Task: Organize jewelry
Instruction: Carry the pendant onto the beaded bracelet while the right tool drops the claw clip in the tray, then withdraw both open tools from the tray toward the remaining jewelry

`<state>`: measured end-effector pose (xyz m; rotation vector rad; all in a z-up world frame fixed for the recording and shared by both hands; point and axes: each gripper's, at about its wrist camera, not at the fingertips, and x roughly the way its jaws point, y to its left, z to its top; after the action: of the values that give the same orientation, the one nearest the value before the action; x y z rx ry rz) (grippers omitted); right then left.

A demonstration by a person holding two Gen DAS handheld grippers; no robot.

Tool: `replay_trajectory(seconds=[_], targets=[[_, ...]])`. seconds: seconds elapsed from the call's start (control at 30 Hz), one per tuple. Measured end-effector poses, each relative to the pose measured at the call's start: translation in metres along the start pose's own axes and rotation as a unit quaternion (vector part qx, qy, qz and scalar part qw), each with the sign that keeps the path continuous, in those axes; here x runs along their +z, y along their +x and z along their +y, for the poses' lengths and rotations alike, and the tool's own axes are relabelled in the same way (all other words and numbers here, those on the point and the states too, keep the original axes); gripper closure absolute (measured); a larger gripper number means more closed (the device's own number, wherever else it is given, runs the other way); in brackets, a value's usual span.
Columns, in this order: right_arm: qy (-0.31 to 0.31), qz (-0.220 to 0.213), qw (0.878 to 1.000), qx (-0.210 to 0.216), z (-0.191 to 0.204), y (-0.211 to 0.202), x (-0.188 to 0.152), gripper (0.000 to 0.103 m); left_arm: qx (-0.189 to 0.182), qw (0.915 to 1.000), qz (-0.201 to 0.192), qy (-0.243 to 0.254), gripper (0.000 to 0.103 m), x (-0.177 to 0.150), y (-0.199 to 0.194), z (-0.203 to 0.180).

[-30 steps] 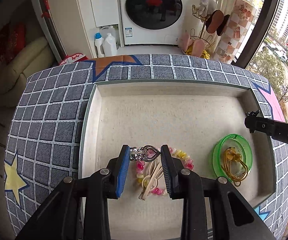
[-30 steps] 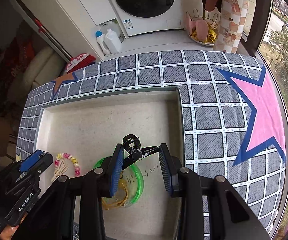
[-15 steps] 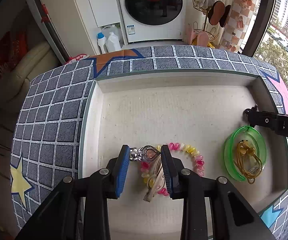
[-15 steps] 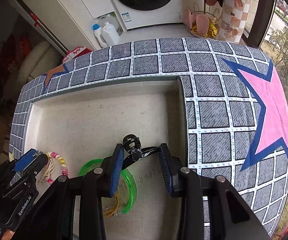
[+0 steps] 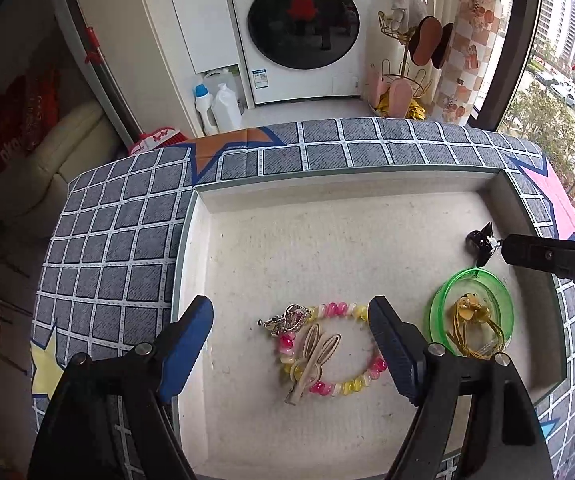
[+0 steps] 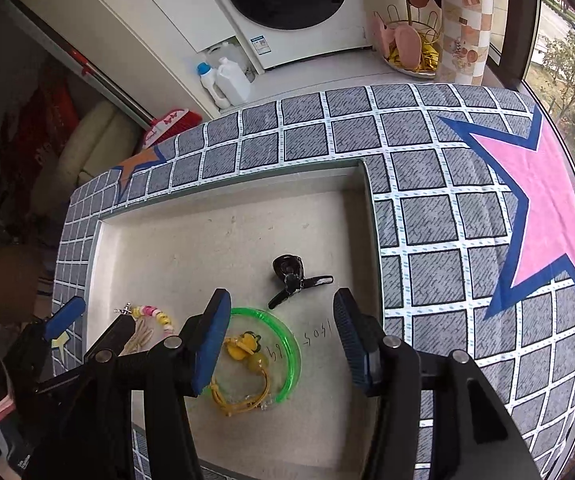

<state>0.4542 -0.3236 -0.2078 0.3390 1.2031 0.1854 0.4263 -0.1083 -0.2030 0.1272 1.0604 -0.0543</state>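
While both hover low over the beige recessed tray (image 5: 247,240) | my left gripper (image 5: 291,350) spread, straddling one pink-yellow bead bracelet (image 5: 329,350), one silver heart brooch (image 5: 291,318), one beige clip (image 5: 313,356) | my right gripper (image 6: 283,342) spread, empty; one black clip (image 6: 293,280) lies ahead | one green round dish (image 6: 283,344).

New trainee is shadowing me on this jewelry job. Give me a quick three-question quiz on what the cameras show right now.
1. True or false: the left gripper is shut on the bead bracelet.
2. What lies inside the green dish? A) yellow hair tie B) black clip C) silver brooch
3. Which item rests across the bracelet, partly inside its ring?

Key
1. False; its jaws stand open.
2. A, the yellow hair tie.
3. The beige hair clip.
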Motion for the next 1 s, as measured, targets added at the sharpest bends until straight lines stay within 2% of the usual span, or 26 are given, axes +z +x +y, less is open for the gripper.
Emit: replay_trajectory(seconds=[0.07,0.1,0.2,0.27,0.33,0.47,0.67,0.9,1.0], targets=[[0.006,-0.003,1.0,0.005,0.001,-0.006,-0.004,0.046,0.002,0.9999,-0.01,0.0,0.01,-0.001,-0.008,0.001],[0.008,-0.003,1.0,0.008,0.001,-0.009,-0.007,0.045,0.003,0.9999,-0.013,0.001,0.0,-0.001,-0.012,0.002],[0.012,-0.009,1.0,0.015,0.004,-0.018,-0.015,0.04,-0.004,0.9997,-0.025,0.0,0.0,-0.005,-0.026,0.006],[0.015,-0.014,1.0,0.023,0.007,-0.025,-0.022,0.028,-0.01,0.9996,-0.026,0.003,0.0,-0.011,-0.034,0.008],[0.02,-0.017,0.999,0.029,0.009,-0.033,-0.03,0.022,-0.015,0.9995,-0.027,0.006,0.0,-0.018,-0.043,0.01],[0.025,-0.022,0.999,0.035,0.015,-0.047,-0.05,0.02,-0.025,0.9992,-0.03,0.011,0.0,-0.036,-0.062,0.015],[0.023,-0.013,0.999,0.037,0.026,-0.063,-0.086,0.019,-0.018,0.9994,-0.026,0.017,0.0,-0.074,-0.09,0.028],[0.016,0.014,1.0,0.022,0.033,-0.069,-0.137,0.019,-0.019,0.9997,0.011,-0.01,0.0,-0.133,-0.107,0.055],[0.012,0.025,1.0,0.011,0.034,-0.072,-0.157,0.019,-0.034,0.9988,0.031,-0.013,0.0,-0.16,-0.111,0.06]])
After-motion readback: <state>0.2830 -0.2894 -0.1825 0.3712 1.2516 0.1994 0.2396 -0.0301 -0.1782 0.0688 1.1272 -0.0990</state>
